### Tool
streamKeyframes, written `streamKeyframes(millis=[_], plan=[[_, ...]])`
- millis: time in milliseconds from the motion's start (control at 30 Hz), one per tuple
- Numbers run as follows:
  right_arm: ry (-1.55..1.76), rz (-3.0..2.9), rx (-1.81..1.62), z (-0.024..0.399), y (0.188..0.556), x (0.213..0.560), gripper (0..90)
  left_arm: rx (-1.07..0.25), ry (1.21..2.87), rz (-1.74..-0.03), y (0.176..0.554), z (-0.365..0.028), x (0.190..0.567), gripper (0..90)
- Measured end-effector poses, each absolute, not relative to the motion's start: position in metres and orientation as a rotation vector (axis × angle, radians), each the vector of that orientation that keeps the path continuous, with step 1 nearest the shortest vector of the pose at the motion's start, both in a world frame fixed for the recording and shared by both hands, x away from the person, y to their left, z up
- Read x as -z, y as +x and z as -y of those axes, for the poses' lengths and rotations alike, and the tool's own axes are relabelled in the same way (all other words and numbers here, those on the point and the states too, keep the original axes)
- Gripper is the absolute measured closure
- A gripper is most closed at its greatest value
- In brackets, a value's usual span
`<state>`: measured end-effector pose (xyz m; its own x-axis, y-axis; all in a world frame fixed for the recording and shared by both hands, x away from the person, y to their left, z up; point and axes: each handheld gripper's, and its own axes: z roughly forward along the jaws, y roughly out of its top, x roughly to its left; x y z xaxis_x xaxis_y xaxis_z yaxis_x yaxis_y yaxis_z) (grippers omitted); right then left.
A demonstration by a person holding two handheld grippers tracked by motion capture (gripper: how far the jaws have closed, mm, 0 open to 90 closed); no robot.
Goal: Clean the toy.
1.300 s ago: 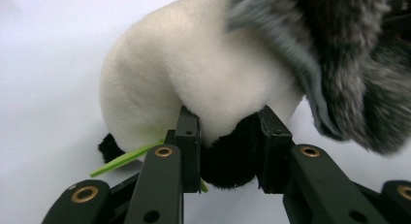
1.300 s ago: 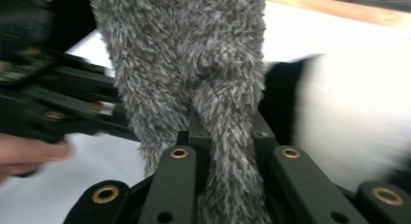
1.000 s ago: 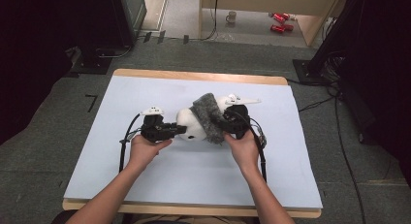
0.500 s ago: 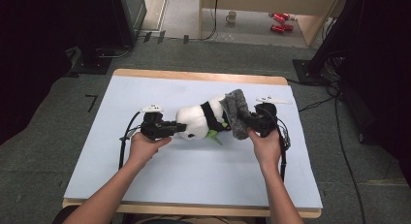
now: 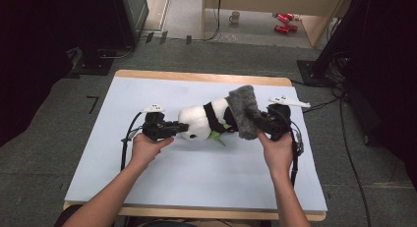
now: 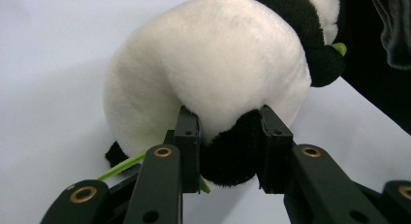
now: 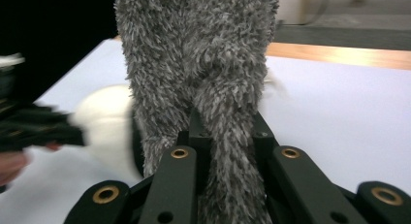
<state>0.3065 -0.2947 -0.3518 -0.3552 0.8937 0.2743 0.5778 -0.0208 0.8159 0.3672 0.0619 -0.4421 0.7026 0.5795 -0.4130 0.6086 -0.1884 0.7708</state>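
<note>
A black-and-white panda plush (image 5: pixel 204 120) lies on its side in the middle of the white table top (image 5: pixel 196 173). My left gripper (image 5: pixel 179 128) is shut on its head end; in the left gripper view the jaws pinch a black plush part (image 6: pixel 232 146) under the white head (image 6: pixel 213 73). A shaggy grey fur garment (image 5: pixel 242 111) covers the panda's far end. My right gripper (image 5: pixel 253 121) is shut on this grey fur (image 7: pixel 218 117), a fold squeezed between the jaws. A green leaf piece (image 5: pixel 216 135) sticks out under the panda.
The white top lies on a wooden board (image 5: pixel 206 78) with its far edge showing. Cables (image 5: pixel 129 136) trail from both grippers. Beyond the table are grey carpet, a mug (image 5: pixel 236 15) and red cans (image 5: pixel 282 20) on the floor.
My right gripper has pulled the grey fur to the right and slightly up, off the panda's body. More of the white and black body is uncovered. The left gripper has stayed in place.
</note>
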Motion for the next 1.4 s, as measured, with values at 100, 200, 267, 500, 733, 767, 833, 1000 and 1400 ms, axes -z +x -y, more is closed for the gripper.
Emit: streamKeyframes(millis=[100,200,267,500,733,767,833,1000,1400], plan=[[1.501,-2.0,-1.327,0.276,0.305,0.355,79.0,0.03,1.859,-0.928,0.367,-0.062,0.442,67.9],[1.492,-2.057,-1.276,0.261,0.31,0.369,78.9,0.032,1.86,-0.92,0.366,-0.062,0.442,67.2],[1.507,-2.071,-1.264,0.259,0.315,0.378,78.7,0.041,1.859,-0.907,0.367,-0.063,0.442,64.9],[1.502,-2.062,-1.229,0.264,0.322,0.387,78.6,0.021,1.896,-0.773,0.367,-0.078,0.428,47.3],[1.512,-2.068,-1.247,0.267,0.324,0.388,78.4,0.0,1.883,-0.756,0.383,-0.097,0.417,43.4],[1.511,-2.07,-1.248,0.267,0.324,0.388,78.3,0.012,1.881,-0.756,0.388,-0.099,0.416,43.4],[1.51,-2.075,-1.249,0.268,0.324,0.389,78.3,-0.005,1.897,-0.744,0.395,-0.099,0.414,43.4],[1.514,-2.08,-1.248,0.269,0.324,0.389,78.2,0.046,1.938,-0.713,0.417,-0.092,0.415,43.1],[1.533,-2.085,-1.235,0.274,0.327,0.395,77.7,0.175,1.982,-0.537,0.425,-0.066,0.434,35.6]])
